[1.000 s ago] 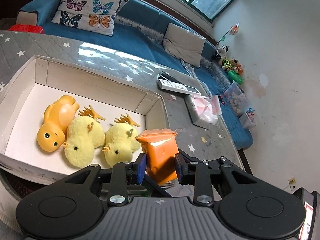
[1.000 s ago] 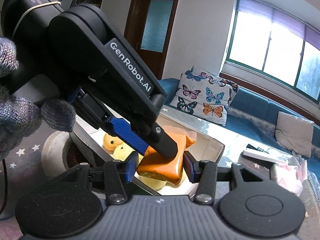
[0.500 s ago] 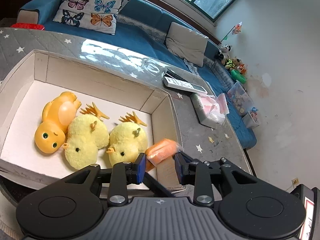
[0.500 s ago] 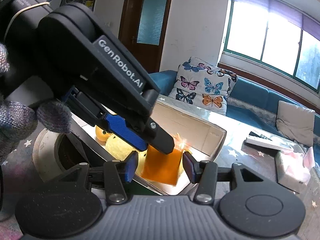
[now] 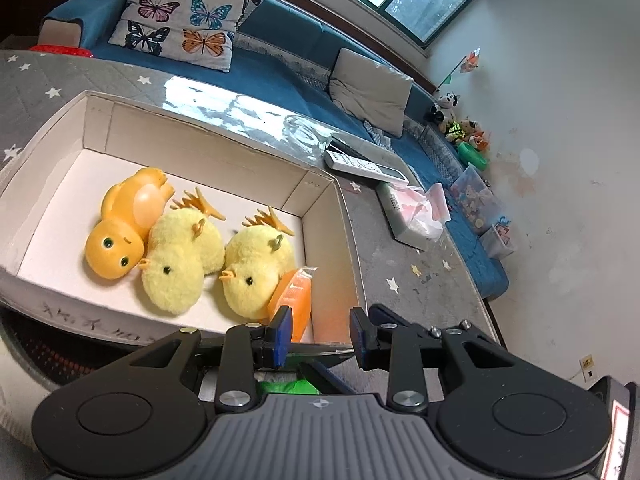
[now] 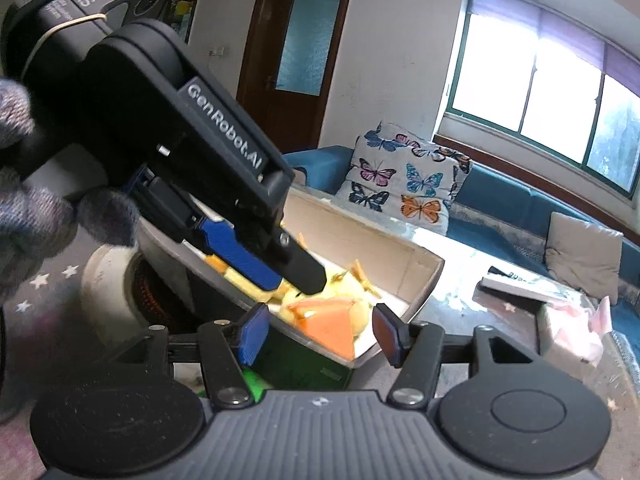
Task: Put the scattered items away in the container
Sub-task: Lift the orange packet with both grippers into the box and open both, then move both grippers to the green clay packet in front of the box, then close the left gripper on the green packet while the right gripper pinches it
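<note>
Leaning against a plush chick [image 5: 256, 270] in the box [image 5: 324, 240], the orange packet [image 5: 294, 300] lay released; both the left gripper [image 5: 318, 334] and right gripper [image 6: 322, 334] stood spread, empty. Next likely called for seeking remaining clutter.

A: The shallow cardboard box [image 5: 120, 128] is pale cream inside. At nine o'clock in it lies a glossy orange-yellow plastic duck [image 5: 124, 228]; beside that, two pale yellow fluffy plush chicks [image 5: 180, 256] with orange beaks and orange feet.

B: And the flat plastic packet [image 5: 294, 300] at five o'clock in the box is bright orange. The left tool [image 5: 320, 336] is black with blue pads [image 5: 283, 332].

A: The quilted counter cover [image 5: 384, 264] is grey with white stars. At twelve o'clock, a white cushion printed with butterflies [image 5: 180, 16] in blue, pink and orange rests on a blue sofa [image 5: 280, 68].
</note>
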{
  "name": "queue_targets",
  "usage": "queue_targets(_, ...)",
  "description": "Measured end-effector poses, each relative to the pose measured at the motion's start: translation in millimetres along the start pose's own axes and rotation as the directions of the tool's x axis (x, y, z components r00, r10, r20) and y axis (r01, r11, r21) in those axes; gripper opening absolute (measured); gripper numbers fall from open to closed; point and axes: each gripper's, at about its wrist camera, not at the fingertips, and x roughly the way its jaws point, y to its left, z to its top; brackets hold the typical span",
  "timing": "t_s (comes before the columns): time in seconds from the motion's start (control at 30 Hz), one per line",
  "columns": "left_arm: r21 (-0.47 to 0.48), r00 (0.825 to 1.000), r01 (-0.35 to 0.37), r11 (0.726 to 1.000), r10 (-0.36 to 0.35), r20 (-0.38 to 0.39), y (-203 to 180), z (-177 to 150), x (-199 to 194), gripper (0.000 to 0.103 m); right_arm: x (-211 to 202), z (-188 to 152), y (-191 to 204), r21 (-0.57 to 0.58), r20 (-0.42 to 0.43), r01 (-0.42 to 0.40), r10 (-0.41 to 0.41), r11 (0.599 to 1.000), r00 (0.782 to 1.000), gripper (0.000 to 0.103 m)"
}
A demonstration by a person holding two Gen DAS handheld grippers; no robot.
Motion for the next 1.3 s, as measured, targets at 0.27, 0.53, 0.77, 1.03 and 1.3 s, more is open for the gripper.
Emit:
queue_targets(0.27, 0.025, 1.0, 0.014, 1.0, -0.015, 0.018, -1.8, -17.0, -19.0, 0.033, -22.6, -13.4, 8.5, 0.021, 0.018, -0.007, 0.006, 1.0, 1.0, 0.062)
queue_targets(0.53, 0.03, 1.0, 0.007, 1.0, -0.007, -0.01, 3.2, -40.0, -19.4, 0.033, -27.0, -31.7, 16.5, 0.077, -0.028, -0.033, 0.035, 0.996, 0.999, 0.072)
queue_targets(0.77, -0.027, 0.998, -0.031, 0.999, 0.029, -0.06, 23.7, -48.8, -0.5, 0.033, -14.2, -47.3, 22.5, 0.131, -0.098, -0.06, 0.073, 0.99, 0.992, 0.077)
queue_targets(1.03, -0.069, 0.997, -0.016, 0.997, 0.011, -0.072, 33.9, -50.7, 8.4, 0.034, -5.7, -50.1, 26.3, 0.149, -0.122, -0.064, 0.082, 0.987, 0.989, 0.077)
queue_targets(1.3, -0.097, 0.997, -0.023, 0.995, 0.015, -0.079, 40.9, -51.9, 16.1, 0.034, 3.4, -51.4, 29.1, 0.167, -0.135, -0.057, 0.08, 0.984, 0.988, 0.077)
